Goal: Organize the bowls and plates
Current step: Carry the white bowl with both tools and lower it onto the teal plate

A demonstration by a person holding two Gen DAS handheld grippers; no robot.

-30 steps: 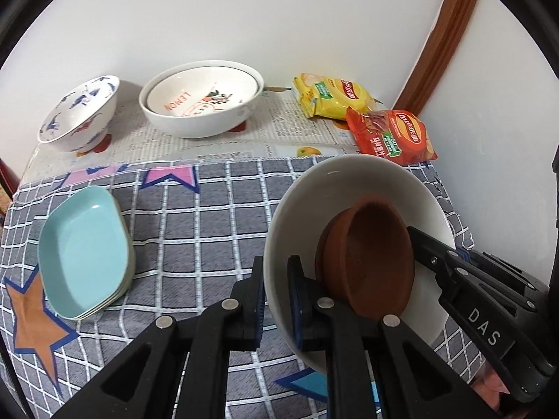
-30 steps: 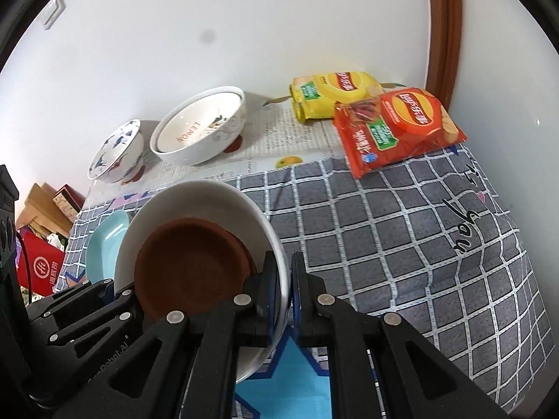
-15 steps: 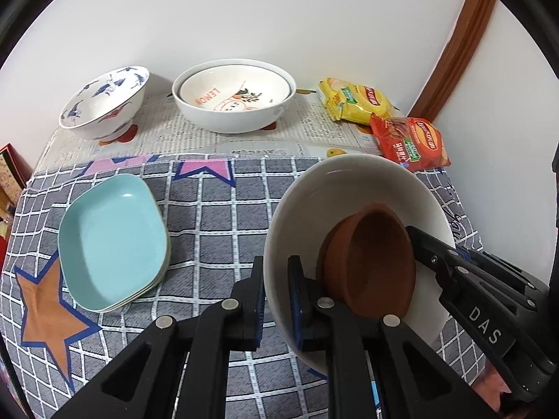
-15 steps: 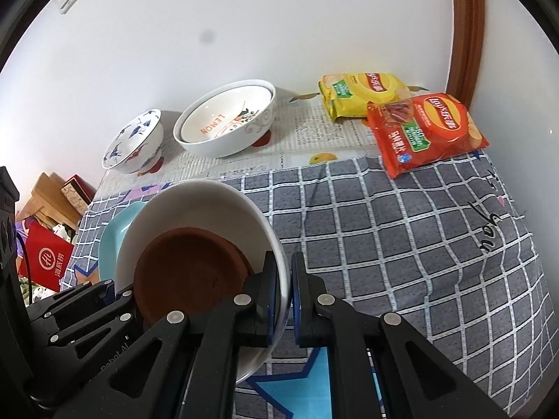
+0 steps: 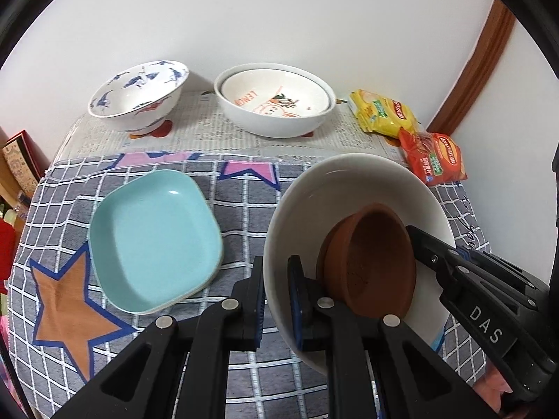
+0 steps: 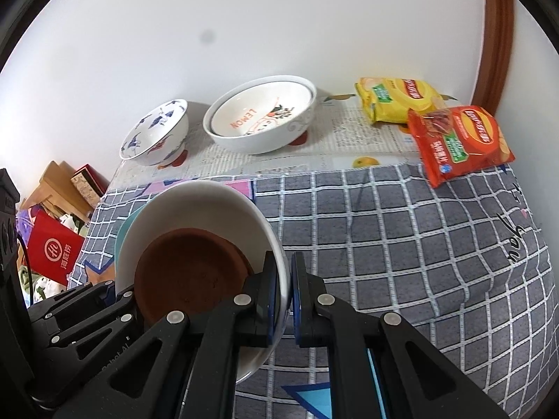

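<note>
A large white bowl [image 5: 353,188] with a small brown clay dish [image 5: 370,262] inside is held above the table by both grippers. My left gripper [image 5: 276,300] is shut on its left rim. My right gripper [image 6: 288,300] is shut on its right rim; the bowl [image 6: 206,206] and brown dish [image 6: 188,272] tilt toward the camera there. A stack of light blue square plates [image 5: 153,241] lies on the checked cloth to the left. A white "LEMON" bowl [image 5: 276,101] nested in another and a blue-patterned bowl [image 5: 139,94] stand at the back on newspaper.
A yellow snack bag [image 6: 398,99] and a red one [image 6: 461,143] lie at the back right by a brown door frame [image 6: 492,31]. The white wall is close behind. Boxes and a red bag [image 6: 52,251] sit beyond the table's left edge.
Both grippers have moved the white bowl and brown dish back and up; more of the table shows, and the blue plates now appear closer to the bowl.
</note>
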